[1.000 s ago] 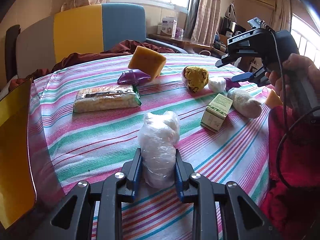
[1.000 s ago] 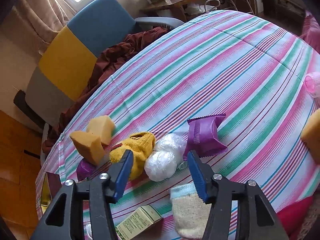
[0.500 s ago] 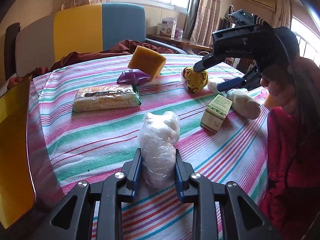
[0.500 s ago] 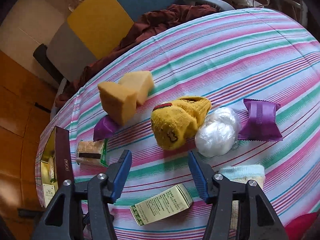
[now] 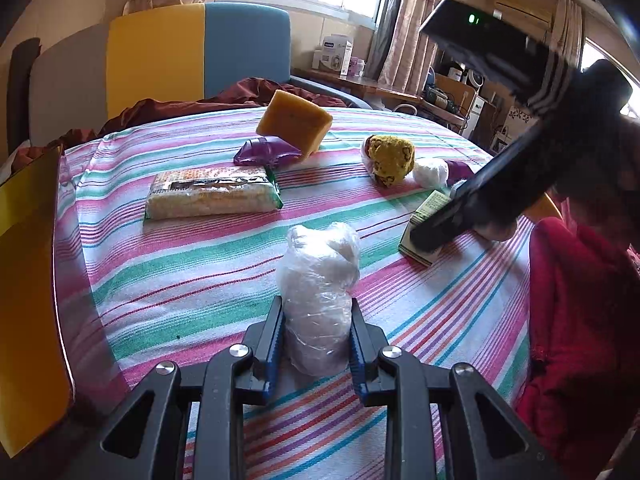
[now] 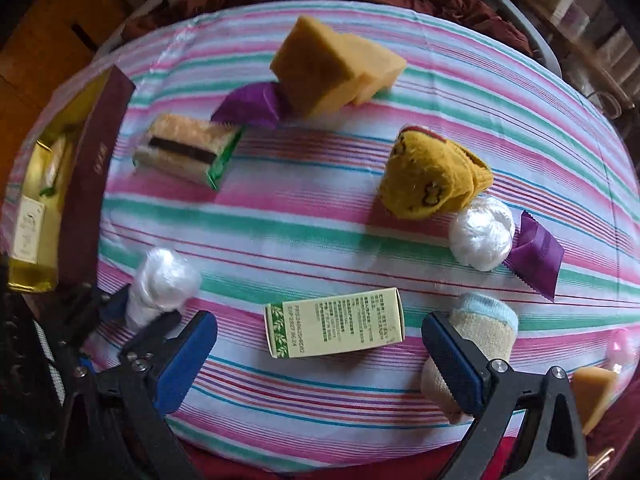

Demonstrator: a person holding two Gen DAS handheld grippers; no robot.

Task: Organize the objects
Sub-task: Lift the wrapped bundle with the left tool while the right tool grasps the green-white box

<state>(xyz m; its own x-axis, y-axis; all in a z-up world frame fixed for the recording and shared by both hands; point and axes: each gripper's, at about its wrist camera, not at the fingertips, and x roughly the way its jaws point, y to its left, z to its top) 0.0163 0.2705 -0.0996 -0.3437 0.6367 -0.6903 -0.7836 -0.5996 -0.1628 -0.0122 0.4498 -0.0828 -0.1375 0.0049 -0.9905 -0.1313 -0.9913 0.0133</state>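
The left gripper (image 5: 316, 344) has its two blue pads clamped on a plastic-wrapped bundle (image 5: 318, 280), which stands upright on the striped tablecloth (image 5: 180, 264) near the table's front edge. The right gripper (image 6: 320, 344) points down over the cloth with its jaws opening wide; nothing is pressed between them. A small green-and-cream box (image 6: 336, 328) lies flat in the gap, long side running from pad to pad, touched by neither.

Just beside the right-hand pad lies a rolled beige sock with a blue cuff (image 6: 480, 332). Farther out sit a yellow sock (image 6: 432, 176), a white wrapped ball (image 6: 482, 236) touching it, and a purple packet (image 6: 538, 252). Beyond those are two yellow sponges (image 6: 328, 68), another purple packet (image 6: 250, 106) and a biscuit pack (image 6: 188, 152). A long dark box with a gold lining (image 6: 84, 184) stands at the far left edge, already holding some items.

To take the small box well, the right gripper likely needs to turn so the pads meet its narrow sides, and come down clear of the beige sock.
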